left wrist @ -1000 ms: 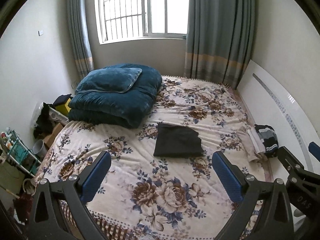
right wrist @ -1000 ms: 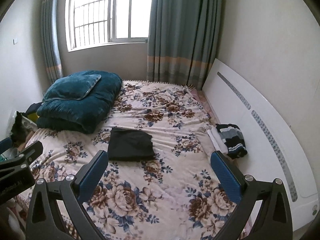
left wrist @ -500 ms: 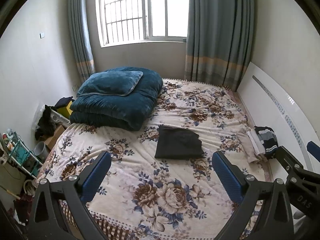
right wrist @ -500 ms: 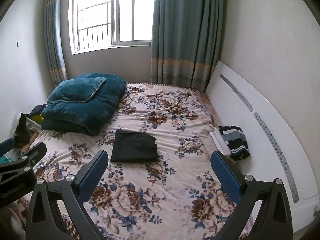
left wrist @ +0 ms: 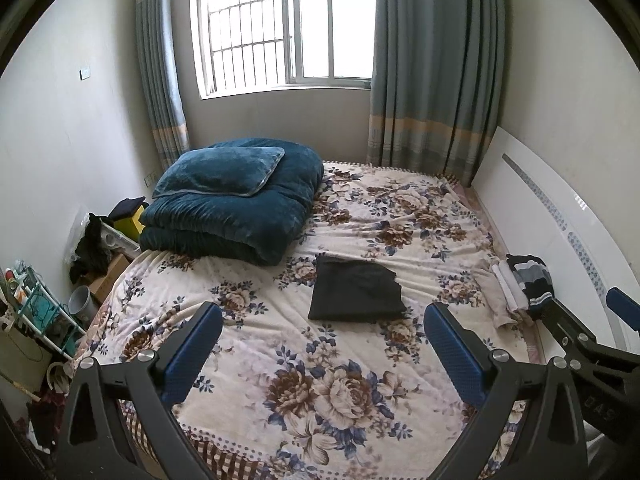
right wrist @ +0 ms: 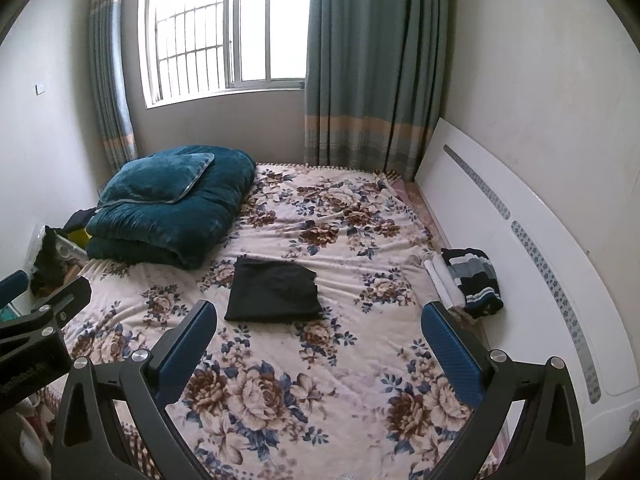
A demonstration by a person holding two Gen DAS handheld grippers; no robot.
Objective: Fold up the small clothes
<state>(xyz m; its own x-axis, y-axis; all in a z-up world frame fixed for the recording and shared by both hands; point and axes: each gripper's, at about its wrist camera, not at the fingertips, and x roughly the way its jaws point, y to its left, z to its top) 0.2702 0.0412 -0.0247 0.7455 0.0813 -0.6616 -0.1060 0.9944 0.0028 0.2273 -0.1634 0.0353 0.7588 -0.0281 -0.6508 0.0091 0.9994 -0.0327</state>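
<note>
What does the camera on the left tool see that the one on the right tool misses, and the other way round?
Only the left wrist view shows the green wire rack and grey bucket on the floor, plus the right gripper at its edge. Only the right wrist view shows the left gripper at its edge. Both show the folded black garment on the floral bedspread, the teal quilt, the striped garment, and wide-open jaws.
</note>
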